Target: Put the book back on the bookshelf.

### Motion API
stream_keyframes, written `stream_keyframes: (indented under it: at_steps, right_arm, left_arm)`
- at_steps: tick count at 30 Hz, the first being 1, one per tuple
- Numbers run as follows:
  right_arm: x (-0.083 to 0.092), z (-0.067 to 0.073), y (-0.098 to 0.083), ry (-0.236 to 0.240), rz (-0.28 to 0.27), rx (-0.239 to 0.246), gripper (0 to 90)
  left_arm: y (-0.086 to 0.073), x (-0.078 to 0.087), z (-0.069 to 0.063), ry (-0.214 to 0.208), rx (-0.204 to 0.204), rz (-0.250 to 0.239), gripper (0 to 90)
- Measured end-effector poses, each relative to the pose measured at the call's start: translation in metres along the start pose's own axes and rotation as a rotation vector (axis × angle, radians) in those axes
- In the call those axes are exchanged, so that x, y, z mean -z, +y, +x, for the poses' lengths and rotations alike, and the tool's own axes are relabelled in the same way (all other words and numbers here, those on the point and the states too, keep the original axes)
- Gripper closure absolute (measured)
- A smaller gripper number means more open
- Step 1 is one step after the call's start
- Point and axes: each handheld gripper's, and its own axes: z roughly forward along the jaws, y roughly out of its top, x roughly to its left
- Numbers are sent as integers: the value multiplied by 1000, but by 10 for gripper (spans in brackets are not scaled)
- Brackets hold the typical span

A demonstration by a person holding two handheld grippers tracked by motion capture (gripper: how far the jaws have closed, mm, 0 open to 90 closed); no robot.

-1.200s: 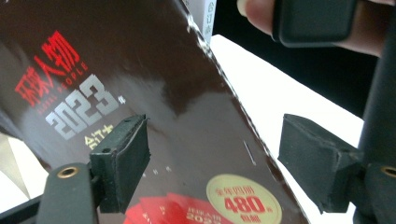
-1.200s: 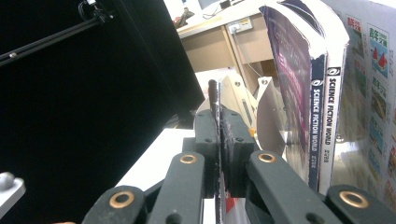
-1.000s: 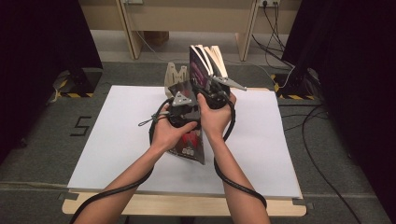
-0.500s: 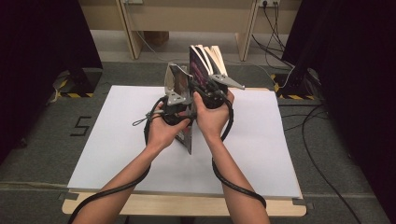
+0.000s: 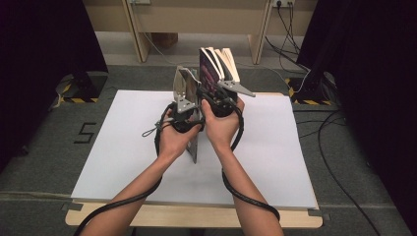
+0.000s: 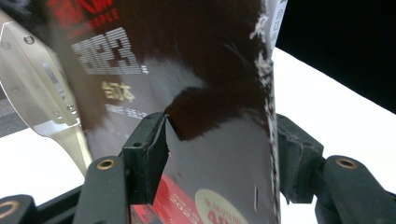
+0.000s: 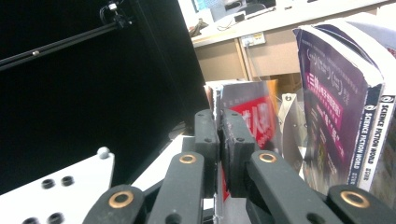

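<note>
A glossy book with a dark red and black cover (image 6: 205, 84) stands on edge on the white table (image 5: 123, 147), seen edge-on in the high view as the book (image 5: 193, 147) between my two hands. My left gripper (image 6: 217, 158) straddles it. Its jaws have just been opening: the left pad (image 6: 149, 154) lies against the cover, and a thin gap shows at the right pad. My right gripper (image 7: 219, 135) is shut on the book's thin edge, with the red cover (image 7: 254, 121) just behind the jaws. From above, the left gripper (image 5: 189, 115) and right gripper (image 5: 216, 105) sit close together.
A purple paperback (image 7: 336, 107) leans with other books (image 5: 219, 66) at the table's far side. A shiny metal bookend (image 5: 186, 86) stands just left of them, also visible as the bookend (image 6: 42, 93). Black curtains flank the table, and cables trail from both grippers.
The red book has been raised from a tilted, cover-up lie to standing on its edge. Both hands shifted slightly toward the far books.
</note>
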Motion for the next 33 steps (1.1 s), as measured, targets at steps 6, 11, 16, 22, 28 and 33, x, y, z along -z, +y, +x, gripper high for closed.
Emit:
stream_keyframes:
  at_steps: [6,11,16,22,28,33]
  right_arm:
    - [-1,6,-4,20,11,17,864]
    - [-5,9,-4,26,14,35,860]
    - [-7,12,-3,38,13,52,856]
    - [-8,13,-5,44,18,48,843]
    - [-11,16,-4,59,16,63,836]
    - [-11,19,-3,74,5,79,763]
  left_arm:
    - [-6,-5,8,14,79,6,518]
    - [-6,-1,8,45,73,-5,607]
    - [-5,2,8,57,70,-2,659]
    - [-6,3,8,74,68,-4,764]
    - [-8,6,9,98,84,-28,827]
    - [-9,9,14,89,112,-31,859]
